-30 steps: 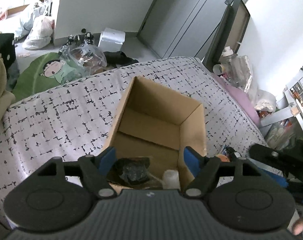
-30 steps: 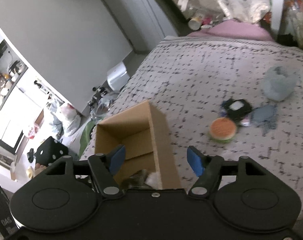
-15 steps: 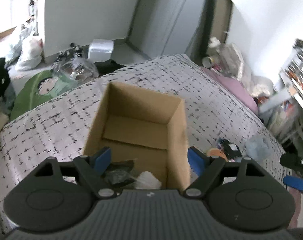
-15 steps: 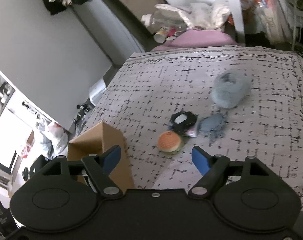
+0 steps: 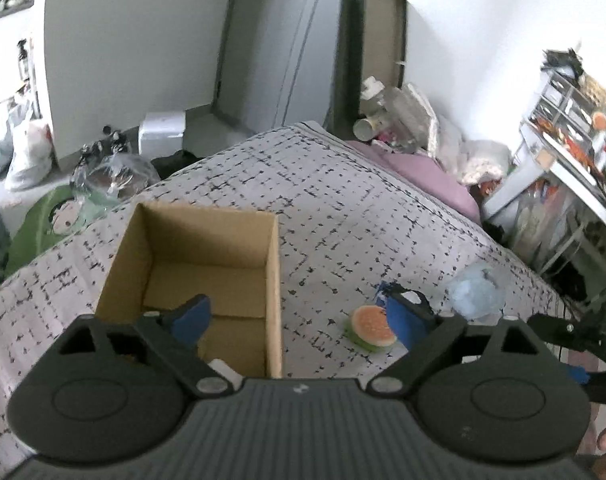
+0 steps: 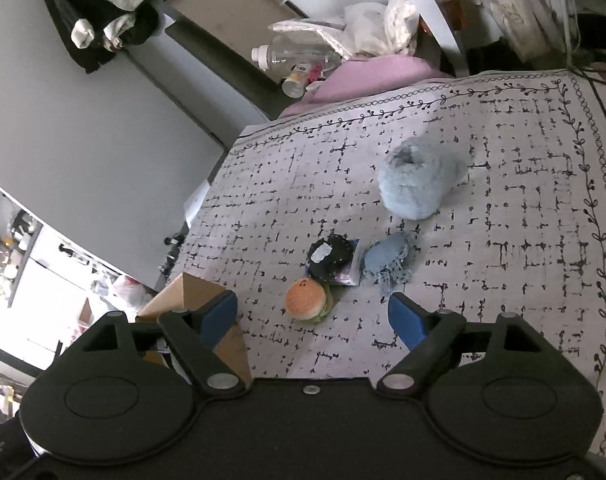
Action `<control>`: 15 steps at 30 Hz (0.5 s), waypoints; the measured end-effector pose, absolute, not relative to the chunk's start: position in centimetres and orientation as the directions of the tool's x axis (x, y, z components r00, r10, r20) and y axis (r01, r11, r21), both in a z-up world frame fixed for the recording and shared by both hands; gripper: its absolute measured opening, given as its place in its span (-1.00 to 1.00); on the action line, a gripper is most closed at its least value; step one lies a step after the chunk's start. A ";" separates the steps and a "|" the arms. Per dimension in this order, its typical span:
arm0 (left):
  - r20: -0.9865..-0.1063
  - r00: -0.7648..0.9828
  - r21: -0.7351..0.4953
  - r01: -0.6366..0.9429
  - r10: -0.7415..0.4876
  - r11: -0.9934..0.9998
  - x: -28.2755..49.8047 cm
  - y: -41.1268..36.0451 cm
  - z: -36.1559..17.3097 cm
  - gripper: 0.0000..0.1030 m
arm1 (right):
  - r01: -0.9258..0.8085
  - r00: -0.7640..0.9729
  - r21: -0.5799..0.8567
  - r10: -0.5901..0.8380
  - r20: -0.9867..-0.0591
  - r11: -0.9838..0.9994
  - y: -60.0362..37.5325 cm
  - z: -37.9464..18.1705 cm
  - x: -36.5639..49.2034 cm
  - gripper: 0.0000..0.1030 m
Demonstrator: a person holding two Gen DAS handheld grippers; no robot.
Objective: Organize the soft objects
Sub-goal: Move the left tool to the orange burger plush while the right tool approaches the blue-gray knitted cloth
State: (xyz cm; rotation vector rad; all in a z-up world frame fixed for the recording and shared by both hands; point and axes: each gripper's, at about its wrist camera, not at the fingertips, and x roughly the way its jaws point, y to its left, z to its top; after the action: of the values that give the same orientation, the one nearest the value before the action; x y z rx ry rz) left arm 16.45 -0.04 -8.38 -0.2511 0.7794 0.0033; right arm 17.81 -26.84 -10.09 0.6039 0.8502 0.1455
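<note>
Currently, left hand-held gripper (image 5: 295, 316): opening, empty, straddling cardboard box (image 5: 273, 280) wall.
Right hand-held gripper (image 6: 313, 314): opening, empty.
Burger plush (image 6: 306, 301): open bedspread (image 6: 503, 280) around.

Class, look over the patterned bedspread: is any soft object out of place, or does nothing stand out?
Four soft objects still lie loose beside the cardboard box: burger toy, black pouch, denim patch, fluffy blue item. Nothing looks spilled or damaged.

Burger plush (image 6: 306, 301) lies beside black pouch (image 6: 329, 256); fluffy blue roll (image 6: 419, 181) apart, perhaps yarn.
</note>
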 end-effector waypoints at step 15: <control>-0.743 0.662 -0.163 -0.045 -0.092 0.986 19.0 -5.7 -9.0 0.95 | 0.129 0.725 0.596 0.335 -0.602 0.793 -28.9 -11.3 17.7 0.99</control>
State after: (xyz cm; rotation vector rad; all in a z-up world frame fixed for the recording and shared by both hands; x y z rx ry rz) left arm 19.05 -5.71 -8.97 -0.1732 0.8476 -0.0267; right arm 17.65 -28.93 -11.33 0.6615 0.7655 0.1231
